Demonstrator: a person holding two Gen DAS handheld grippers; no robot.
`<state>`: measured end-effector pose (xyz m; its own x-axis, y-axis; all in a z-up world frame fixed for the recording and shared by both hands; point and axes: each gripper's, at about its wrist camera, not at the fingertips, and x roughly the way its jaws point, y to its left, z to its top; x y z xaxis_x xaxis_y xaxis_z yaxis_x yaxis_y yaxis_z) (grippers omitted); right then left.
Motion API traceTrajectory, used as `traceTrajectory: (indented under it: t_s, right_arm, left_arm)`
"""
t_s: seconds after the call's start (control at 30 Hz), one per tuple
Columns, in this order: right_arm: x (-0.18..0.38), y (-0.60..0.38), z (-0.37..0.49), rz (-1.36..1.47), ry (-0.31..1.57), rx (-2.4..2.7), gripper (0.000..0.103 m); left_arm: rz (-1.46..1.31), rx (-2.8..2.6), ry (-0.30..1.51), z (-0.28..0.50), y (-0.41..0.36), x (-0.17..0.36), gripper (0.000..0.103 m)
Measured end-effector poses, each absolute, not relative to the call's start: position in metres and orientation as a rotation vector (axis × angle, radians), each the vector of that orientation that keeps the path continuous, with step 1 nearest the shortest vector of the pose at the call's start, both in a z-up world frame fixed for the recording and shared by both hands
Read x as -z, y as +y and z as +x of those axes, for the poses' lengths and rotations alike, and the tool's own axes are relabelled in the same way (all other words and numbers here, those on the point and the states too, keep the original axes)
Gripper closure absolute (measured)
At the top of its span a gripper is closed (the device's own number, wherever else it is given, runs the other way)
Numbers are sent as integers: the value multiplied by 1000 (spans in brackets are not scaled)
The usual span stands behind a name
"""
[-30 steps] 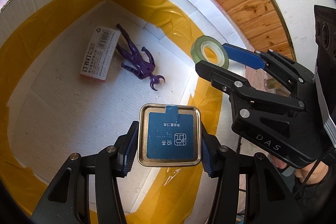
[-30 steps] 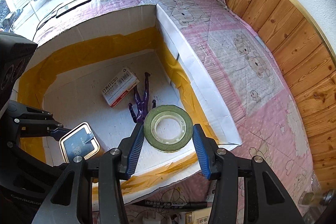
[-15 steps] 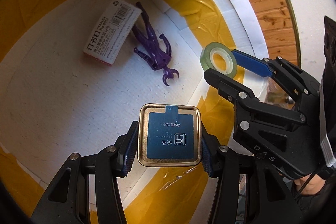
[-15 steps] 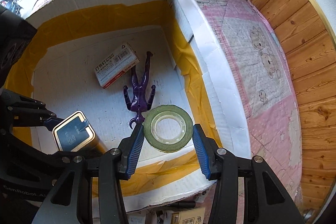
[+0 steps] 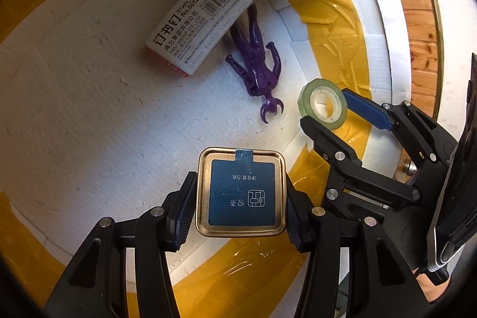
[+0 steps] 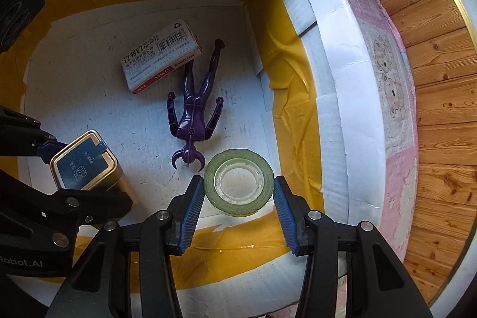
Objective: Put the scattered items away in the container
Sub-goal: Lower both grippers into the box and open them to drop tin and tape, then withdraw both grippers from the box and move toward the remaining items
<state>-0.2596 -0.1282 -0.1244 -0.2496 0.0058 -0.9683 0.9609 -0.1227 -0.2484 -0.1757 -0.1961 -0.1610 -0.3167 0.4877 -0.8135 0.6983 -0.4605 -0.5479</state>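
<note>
At the left, the left gripper is clamped on one small gold tin, its blue pads pressed against the tin's two sides. The tin's dark blue label carries white Chinese characters, a square logo and the small words "DELIGHTED TEA"; it reads upside down in the left wrist view. The tin hangs over the near left part of the white box, above the floor.

One staples box lies flat on the floor farther in, toward the middle. Its white face reads "STAPLES No.0012" and "DELI GROUP CO., LTD", with large Chinese characters, a barcode and a recycling mark; a red edge shows along one side.

Just right of it lies one purple toy figure, on its back with arms spread, one leg touching or tucked under the staples box and a claw-shaped head end pointing toward the near side.

To the right, the right gripper holds one roll of green tape between its blue pads, over the near right corner, just near of the figure's claw. The box's inner walls are banded with yellow tape. Its right side is edged by a pink bear-print blanket, with wood panelling beyond.

The left gripper body in the right wrist view shows the partial lettering "Robot.AI".
</note>
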Motion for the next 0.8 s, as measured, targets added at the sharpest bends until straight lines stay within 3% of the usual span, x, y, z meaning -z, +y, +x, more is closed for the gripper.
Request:
traceTrajectory:
  t_s: [0.33, 0.63, 0.8]
  right_arm:
    - [111, -121, -259, 1167, 1283, 1533, 51]
    - [70, -97, -264, 1225, 1028, 1639, 49]
    - [50, -83, -244, 1197, 886, 1718, 49]
  left_arm:
    - [1729, 1881, 1540, -173, -191, 153, 46]
    - [1693, 1950, 1501, -166, -185, 129, 45]
    - [1638, 2070, 1357, -154, -173, 101, 45]
